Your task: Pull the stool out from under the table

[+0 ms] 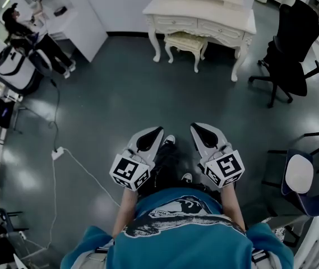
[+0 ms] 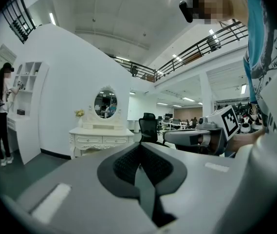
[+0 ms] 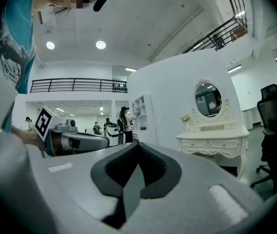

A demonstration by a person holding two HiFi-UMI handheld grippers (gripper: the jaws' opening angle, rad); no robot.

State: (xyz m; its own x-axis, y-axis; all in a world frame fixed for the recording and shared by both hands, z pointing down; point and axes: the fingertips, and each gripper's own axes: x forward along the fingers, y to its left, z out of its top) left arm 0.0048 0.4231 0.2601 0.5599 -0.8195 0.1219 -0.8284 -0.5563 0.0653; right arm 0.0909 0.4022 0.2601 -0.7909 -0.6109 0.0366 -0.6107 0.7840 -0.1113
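Observation:
A cream stool (image 1: pixel 185 42) with carved legs stands tucked under the front of a white dressing table (image 1: pixel 201 14) at the far side of the room. Both grippers are held close to the person's body, far from the stool. My left gripper (image 1: pixel 155 132) is shut with nothing in it. My right gripper (image 1: pixel 198 129) is shut and empty too. The dressing table (image 2: pixel 101 138) with its oval mirror shows far off in the left gripper view, and the same table (image 3: pixel 212 139) in the right gripper view. The stool is not clearly seen in either gripper view.
A black office chair (image 1: pixel 290 52) stands right of the table, and a dark chair with a pale seat (image 1: pixel 300 175) at the right edge. A white cable and plug (image 1: pixel 57 153) lie on the grey floor at left. A person (image 1: pixel 33 35) stands by white shelves at far left.

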